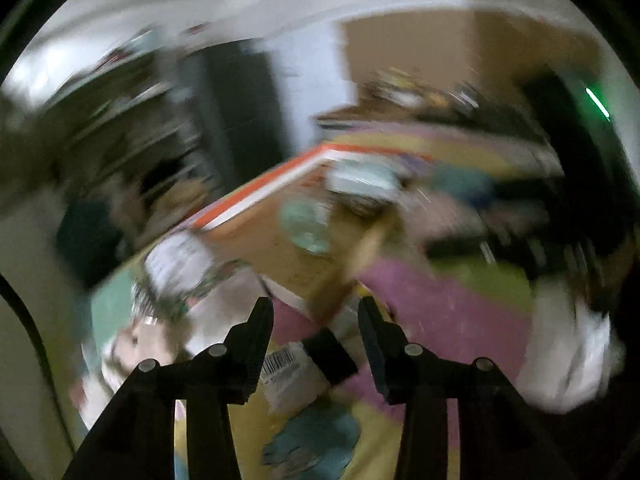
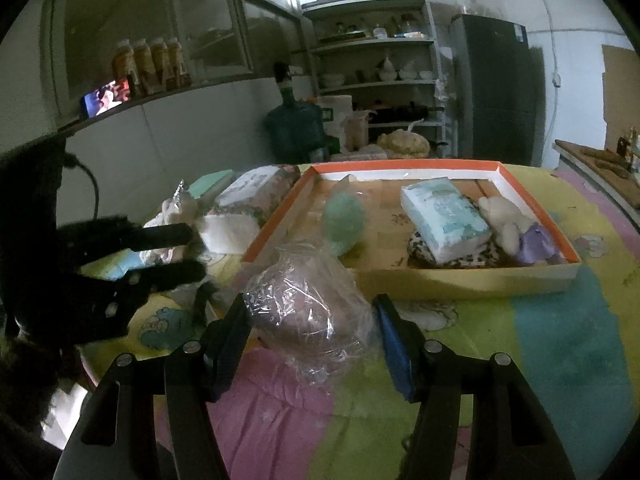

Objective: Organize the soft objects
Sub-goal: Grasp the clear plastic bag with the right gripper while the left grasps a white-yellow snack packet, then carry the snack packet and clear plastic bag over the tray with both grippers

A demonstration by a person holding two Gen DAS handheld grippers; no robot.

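Bag: a clear plastic bag (image 2: 310,308) with a dark soft lump inside, on the quilt just in front of the tray's near wall.
Right gripper: the right gripper (image 2: 314,344) points down and forward, jaws about half open on either side of the bag; whether the pads press it I cannot tell.
Left gripper: the left gripper (image 2: 188,252) is at the left, turned on its side, its fingers partly apart and empty beside a white toy (image 2: 176,208); its own view is blurred.
Tray: an orange-rimmed tray (image 2: 400,168) holds a green pouch (image 2: 344,220), a tissue pack (image 2: 444,216), a pale plush (image 2: 504,216).
Table: covered by a pastel quilt (image 2: 560,340).
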